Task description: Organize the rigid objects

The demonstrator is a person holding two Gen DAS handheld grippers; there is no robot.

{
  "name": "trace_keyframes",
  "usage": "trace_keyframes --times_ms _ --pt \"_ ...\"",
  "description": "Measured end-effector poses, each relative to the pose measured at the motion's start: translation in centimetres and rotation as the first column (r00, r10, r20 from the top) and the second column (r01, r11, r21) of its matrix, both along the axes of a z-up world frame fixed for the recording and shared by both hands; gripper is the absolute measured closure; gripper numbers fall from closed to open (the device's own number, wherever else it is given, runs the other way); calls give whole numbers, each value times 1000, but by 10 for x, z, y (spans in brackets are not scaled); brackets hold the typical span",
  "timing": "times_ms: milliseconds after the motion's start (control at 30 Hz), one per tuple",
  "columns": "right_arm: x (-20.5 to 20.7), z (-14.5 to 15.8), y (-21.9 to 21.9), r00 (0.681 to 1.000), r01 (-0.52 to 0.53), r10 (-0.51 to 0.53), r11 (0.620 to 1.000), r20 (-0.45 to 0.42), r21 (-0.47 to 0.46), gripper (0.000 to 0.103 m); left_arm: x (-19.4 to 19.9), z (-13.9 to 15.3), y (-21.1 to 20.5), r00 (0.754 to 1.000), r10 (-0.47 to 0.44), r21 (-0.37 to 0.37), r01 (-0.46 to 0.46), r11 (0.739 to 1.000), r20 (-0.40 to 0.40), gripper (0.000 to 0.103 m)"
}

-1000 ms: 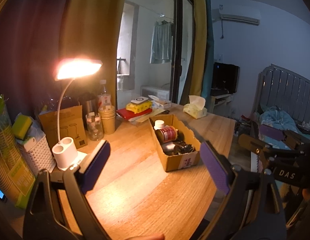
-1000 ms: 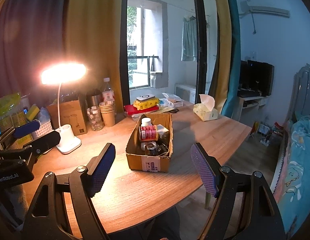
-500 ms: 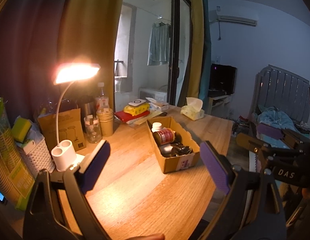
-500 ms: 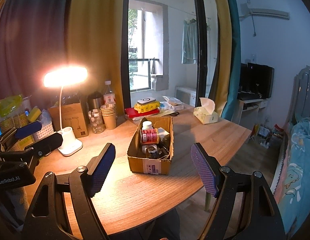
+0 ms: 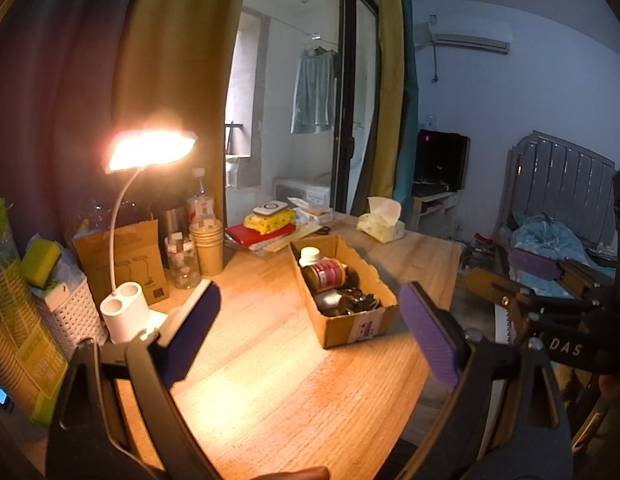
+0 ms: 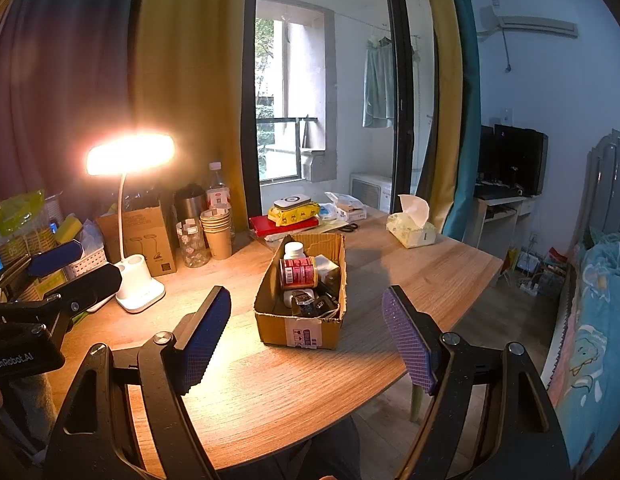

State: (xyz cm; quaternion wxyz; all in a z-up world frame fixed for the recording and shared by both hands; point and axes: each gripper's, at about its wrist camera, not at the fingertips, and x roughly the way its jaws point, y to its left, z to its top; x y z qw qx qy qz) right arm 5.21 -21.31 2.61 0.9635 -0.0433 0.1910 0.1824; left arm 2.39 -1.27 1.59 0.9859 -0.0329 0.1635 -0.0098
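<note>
**Both hand-held grippers poised, released, over the near edge of the desk**

Your left hand-held gripper [image 5: 310,328] is held above the near left part of the desk [image 5: 277,392], tipped slightly downward toward the far side. Its jaws stand wide apart with nothing between the purple pads; it is released and touches no object. In the right wrist view the same tool appears at the left edge [image 6: 65,268], hovering just in front of the white lamp base [image 6: 139,280].

Your right hand-held gripper [image 6: 305,332] is held likewise over the near edge of the desk, tilted a little downward, jaws spread wide and empty. From the left wrist view it shows at the far right [image 5: 546,276], off the desk's right side.

The cardboard box [image 6: 299,330] sits on the middle of the desk, just beyond both grippers and framed between the right one's pads. Inside it lie a red-labelled jar [image 6: 298,273] on its side, a white-capped bottle [image 6: 293,249] at the far end, and several dark small items at the near end that are too cluttered to tell apart.

Far left, the lit desk lamp [image 6: 129,158] stands beside a brown carton [image 6: 149,236], a stack of paper cups [image 6: 217,232] and a clear jar [image 6: 191,242]. A tissue box [image 6: 412,230] rests at the far right.
</note>
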Motion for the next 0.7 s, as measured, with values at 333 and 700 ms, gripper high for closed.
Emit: trace_keyframes --times_ms 333,700 --pt "0 0 0 1000 1 -1 1000 -2 1 22 0 0 0 1000 -2 -1 2 1000 2 11" --pt "1 -1 0 1000 1 -1 1000 -4 1 22 -1 1 -4 1000 -7 0 7 1000 1 11"
